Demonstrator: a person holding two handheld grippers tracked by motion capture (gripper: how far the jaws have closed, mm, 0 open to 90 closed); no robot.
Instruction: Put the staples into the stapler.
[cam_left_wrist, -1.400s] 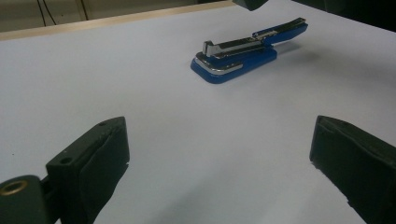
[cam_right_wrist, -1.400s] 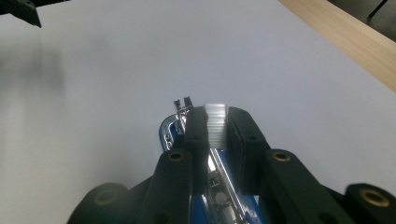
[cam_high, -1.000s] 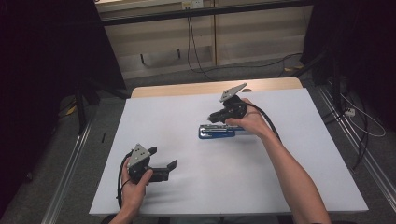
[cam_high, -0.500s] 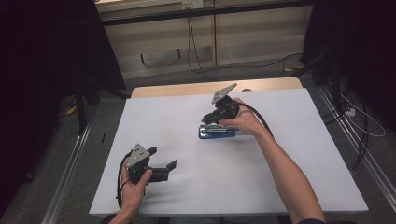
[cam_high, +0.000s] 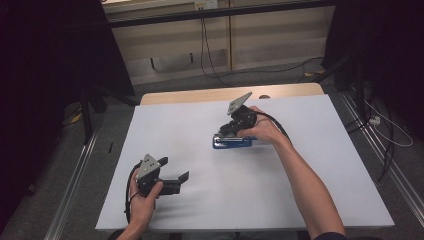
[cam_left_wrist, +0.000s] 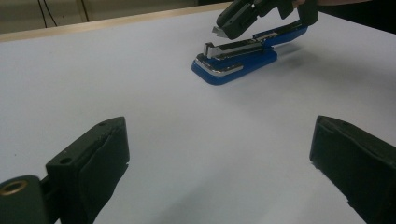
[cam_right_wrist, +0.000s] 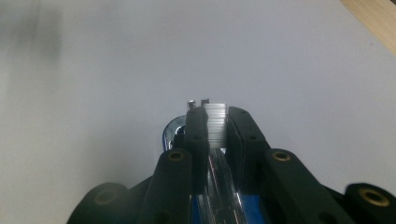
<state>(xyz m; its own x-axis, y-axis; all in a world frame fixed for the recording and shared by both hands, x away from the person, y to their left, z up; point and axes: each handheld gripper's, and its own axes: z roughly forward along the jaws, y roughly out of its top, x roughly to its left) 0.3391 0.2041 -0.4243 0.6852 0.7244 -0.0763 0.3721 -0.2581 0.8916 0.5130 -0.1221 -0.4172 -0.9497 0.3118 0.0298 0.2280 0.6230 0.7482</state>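
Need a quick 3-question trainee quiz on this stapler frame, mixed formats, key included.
1. True or false: the right hand-held gripper is shut on a strip of staples.
2. The blue stapler lies on: A) the bare floor, B) the white table, C) a tray.
3. Fill in: the jaws of the left hand-held gripper stand ____, with nothing between them.

Key: 1 true; 2 B; 3 open.
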